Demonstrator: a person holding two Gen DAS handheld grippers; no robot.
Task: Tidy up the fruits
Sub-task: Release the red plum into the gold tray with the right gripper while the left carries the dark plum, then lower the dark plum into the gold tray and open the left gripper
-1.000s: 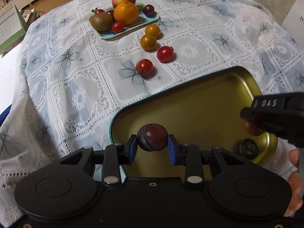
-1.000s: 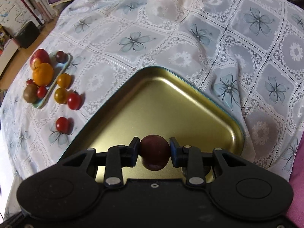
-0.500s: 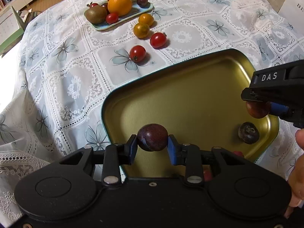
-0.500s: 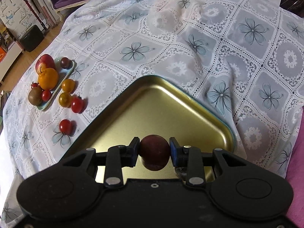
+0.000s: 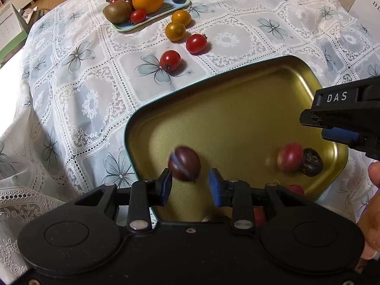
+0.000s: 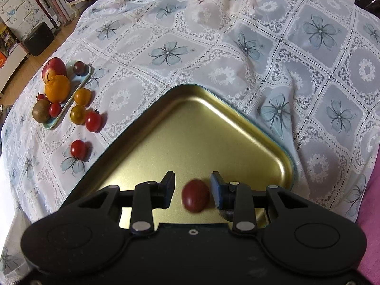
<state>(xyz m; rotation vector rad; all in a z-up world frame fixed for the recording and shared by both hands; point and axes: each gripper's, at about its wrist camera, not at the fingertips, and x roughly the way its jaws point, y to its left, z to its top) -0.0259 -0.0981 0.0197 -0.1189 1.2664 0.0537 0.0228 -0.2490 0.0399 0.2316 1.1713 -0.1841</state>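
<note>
My left claw [image 5: 190, 186] spread, blurred dark plum [image 5: 184, 163] loose between its fingers over gold tray [image 5: 228, 109], my right claw [image 6: 192, 190] spread, red plum [image 6: 195, 196] free between fingers

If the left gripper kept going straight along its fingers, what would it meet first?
The dark plum, blurred and loose between the open left gripper fingers, comes first; behind it lies the gold tray floor. Depth is uncertain.
</note>
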